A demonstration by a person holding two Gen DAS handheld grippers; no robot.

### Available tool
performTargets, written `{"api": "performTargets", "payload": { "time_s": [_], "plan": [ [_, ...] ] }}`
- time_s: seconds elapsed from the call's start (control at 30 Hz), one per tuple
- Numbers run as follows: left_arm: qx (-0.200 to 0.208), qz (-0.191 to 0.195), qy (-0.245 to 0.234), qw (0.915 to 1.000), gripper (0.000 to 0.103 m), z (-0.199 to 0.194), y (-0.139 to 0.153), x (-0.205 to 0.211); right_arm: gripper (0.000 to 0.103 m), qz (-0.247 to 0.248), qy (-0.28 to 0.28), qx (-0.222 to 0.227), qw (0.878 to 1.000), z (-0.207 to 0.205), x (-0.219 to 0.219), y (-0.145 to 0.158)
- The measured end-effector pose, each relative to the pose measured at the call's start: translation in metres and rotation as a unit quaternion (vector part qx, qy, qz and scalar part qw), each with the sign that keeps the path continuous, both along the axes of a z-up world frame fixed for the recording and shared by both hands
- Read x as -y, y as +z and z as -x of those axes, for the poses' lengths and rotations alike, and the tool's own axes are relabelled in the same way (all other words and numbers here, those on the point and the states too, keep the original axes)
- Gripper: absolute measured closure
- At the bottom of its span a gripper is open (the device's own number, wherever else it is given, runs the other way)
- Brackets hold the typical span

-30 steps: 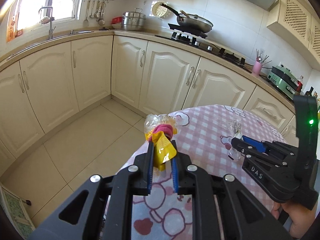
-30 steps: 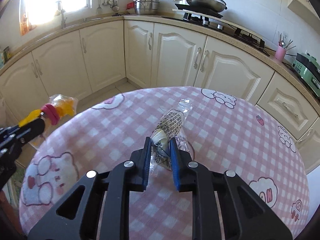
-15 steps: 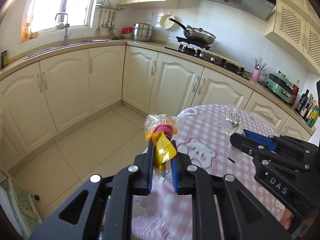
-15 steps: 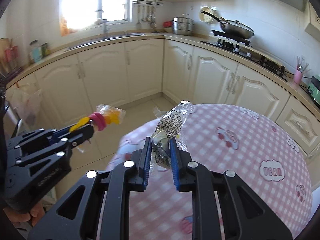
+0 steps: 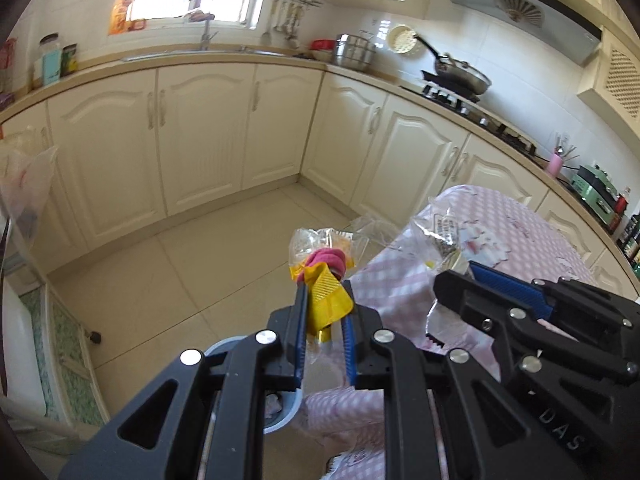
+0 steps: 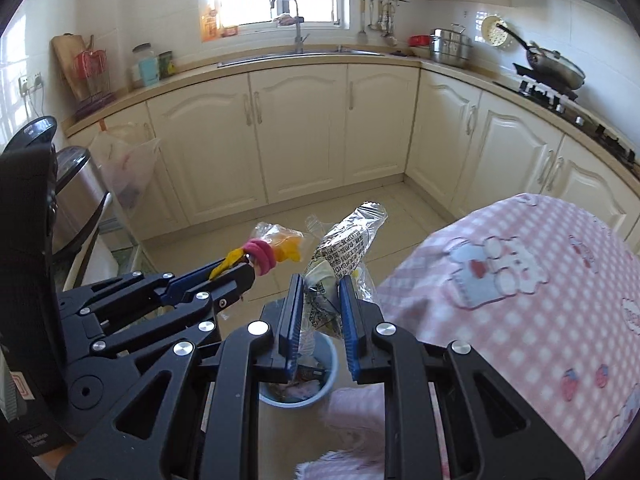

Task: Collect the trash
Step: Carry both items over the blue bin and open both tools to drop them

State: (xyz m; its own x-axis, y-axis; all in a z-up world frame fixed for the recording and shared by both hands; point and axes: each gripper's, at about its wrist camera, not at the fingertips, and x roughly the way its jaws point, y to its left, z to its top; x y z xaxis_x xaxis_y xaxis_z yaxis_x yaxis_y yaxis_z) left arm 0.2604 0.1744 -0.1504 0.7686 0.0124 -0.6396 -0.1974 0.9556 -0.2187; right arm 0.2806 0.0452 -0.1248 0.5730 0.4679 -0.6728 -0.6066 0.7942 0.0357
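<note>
My left gripper is shut on a yellow and pink wrapper, held up over the floor beside the table. My right gripper is shut on a clear printed plastic wrapper. Both grippers hang side by side, and each shows in the other's view: the right gripper with its clear wrapper, and the left gripper with its yellow wrapper. Below them on the floor stands a small blue bin with rubbish inside; the bin's rim is partly hidden behind my left gripper's fingers.
The round table with a pink checked cloth lies to the right. Cream kitchen cabinets run along the far walls. A steel pedal bin and a hanging plastic bag stand at the left. Tiled floor stretches between table and cabinets.
Both grippers have swung left off the table with their wrappers. They now hang over the floor, and the blue bin has come into view beneath them.
</note>
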Motion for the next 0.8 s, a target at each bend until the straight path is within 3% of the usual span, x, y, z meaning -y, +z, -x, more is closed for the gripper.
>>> {"api": "performTargets", "payload": {
  "time_s": [0.3, 0.67, 0.73, 0.8],
  "plan": [
    [-0.060, 0.010, 0.041, 0.9973, 0.088, 0.007, -0.062, -0.052, 0.086, 0.007, 0.005, -0.045, 0.999, -0.005, -0.043, -0.053],
    [-0.123, 0.031, 0.040, 0.9911, 0.088, -0.020, -0.131, -0.081, 0.086, 0.024, -0.009, -0.078, 0.997, -0.025, -0.064, -0.103],
    [-0.127, 0.032, 0.030, 0.9910, 0.084, -0.029, -0.136, -0.080, 0.086, 0.023, -0.015, -0.079, 0.996, -0.030, -0.064, -0.107],
    [-0.127, 0.032, 0.027, 0.9910, 0.071, -0.034, -0.140, -0.080, 0.086, 0.020, -0.021, -0.080, 0.996, -0.035, -0.064, -0.108]
  ]
}}
